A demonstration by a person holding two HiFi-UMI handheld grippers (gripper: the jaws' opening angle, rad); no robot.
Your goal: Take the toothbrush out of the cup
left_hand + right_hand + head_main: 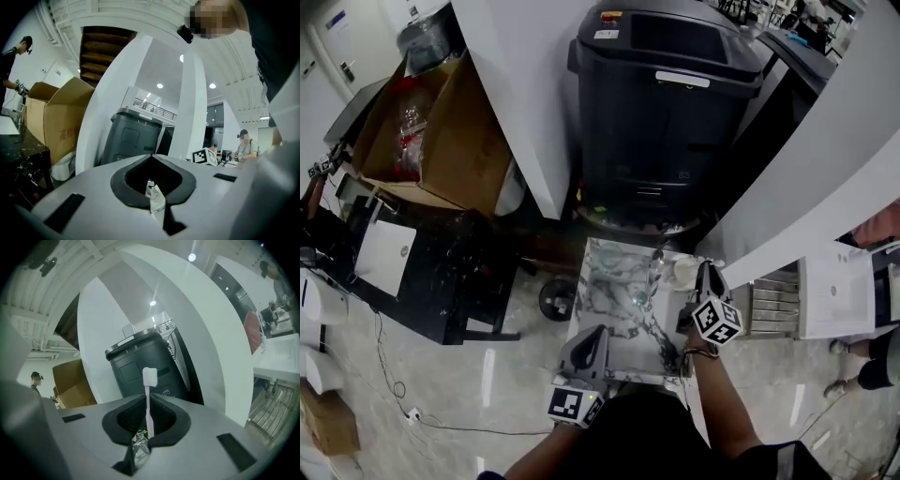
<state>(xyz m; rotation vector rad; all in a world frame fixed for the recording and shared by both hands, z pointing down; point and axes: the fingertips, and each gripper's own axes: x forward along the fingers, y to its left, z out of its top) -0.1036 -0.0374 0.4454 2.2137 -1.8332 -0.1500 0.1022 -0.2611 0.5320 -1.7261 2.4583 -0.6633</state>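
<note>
A black bin (661, 103) and white pillars (525, 94) hem the marble table (614, 291) behind; its middle lies bare.

Toothbrush (148, 399): slim pale pink handle, white bristles at top, upright at centre of the right gripper view, pinched low on the handle by the right claw (148, 425). Cup (683, 272): pale, on the marbled surface (614, 281), right of centre in the head view.

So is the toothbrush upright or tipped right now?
Upright: the toothbrush stands vertical in the right gripper, jaws shut on its handle, bristles on top.
</note>
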